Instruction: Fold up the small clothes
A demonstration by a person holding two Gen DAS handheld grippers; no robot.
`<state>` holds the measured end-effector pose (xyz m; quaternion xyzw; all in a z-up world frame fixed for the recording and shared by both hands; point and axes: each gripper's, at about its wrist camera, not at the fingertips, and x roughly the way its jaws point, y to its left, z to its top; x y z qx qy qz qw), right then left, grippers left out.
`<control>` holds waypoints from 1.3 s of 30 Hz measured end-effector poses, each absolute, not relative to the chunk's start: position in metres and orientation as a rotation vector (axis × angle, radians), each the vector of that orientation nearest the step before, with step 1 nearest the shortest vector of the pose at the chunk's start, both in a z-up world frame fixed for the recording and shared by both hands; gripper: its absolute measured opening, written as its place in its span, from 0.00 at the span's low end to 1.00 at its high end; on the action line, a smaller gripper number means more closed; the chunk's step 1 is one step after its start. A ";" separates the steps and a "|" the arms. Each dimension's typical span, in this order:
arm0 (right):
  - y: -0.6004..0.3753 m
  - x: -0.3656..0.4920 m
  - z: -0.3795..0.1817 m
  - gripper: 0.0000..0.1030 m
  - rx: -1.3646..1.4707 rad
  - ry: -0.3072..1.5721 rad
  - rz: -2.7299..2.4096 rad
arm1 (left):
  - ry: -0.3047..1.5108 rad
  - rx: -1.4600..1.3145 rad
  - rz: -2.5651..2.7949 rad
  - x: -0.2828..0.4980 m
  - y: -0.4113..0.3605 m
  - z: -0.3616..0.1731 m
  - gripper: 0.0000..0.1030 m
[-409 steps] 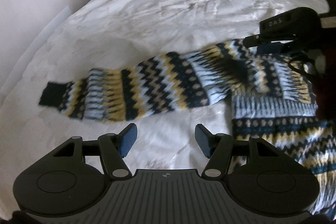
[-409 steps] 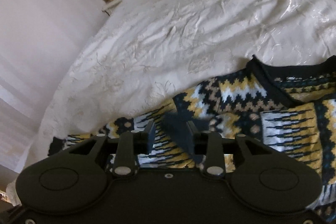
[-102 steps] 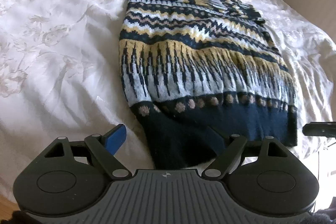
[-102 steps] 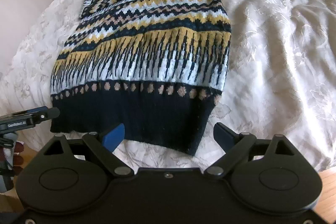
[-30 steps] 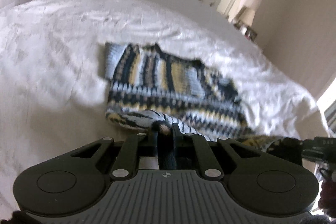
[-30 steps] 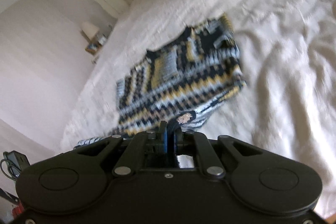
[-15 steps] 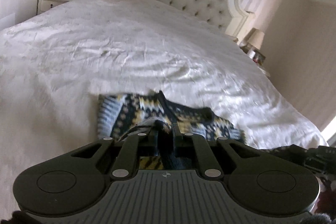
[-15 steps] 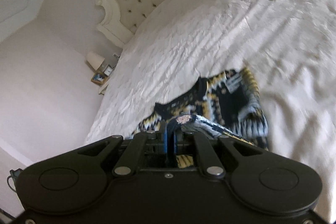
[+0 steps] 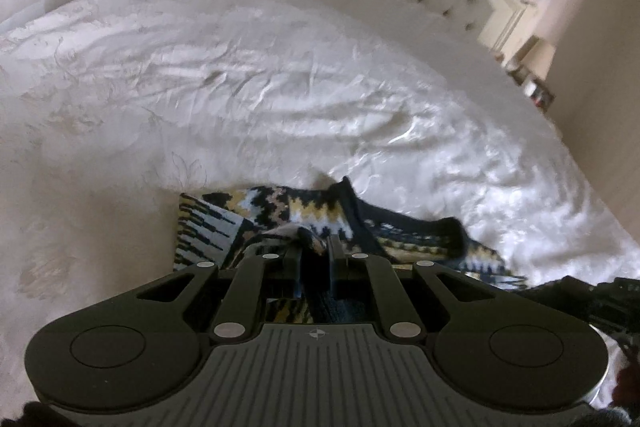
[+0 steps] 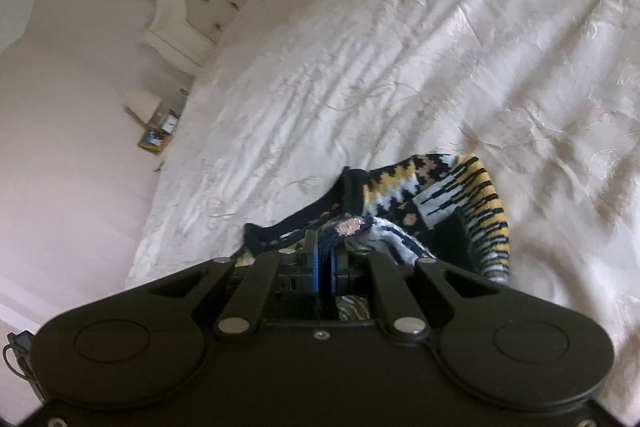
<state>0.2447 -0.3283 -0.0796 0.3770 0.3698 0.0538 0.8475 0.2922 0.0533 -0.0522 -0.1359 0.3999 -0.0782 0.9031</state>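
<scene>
L grip (image 9: 314, 259) pinching sweater (image 9: 280, 211) hem | R grip (image 10: 326, 259) same | hem over collar end (halving, prob) | on bed (image 9: 240, 87)

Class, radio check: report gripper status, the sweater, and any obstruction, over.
Left gripper shut on sweater. Right gripper shut on sweater too. Hem carried over the neckline on the bed. Nothing in the way.

Navy, yellow and white zigzag-patterned sweater (image 9: 224, 223), white floral-embossed bedspread (image 9: 240, 87)
</scene>
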 end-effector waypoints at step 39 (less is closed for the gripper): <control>-0.296 0.273 -0.114 0.67 0.488 0.962 0.149 | 1.119 0.143 -0.289 0.299 0.026 -0.126 0.59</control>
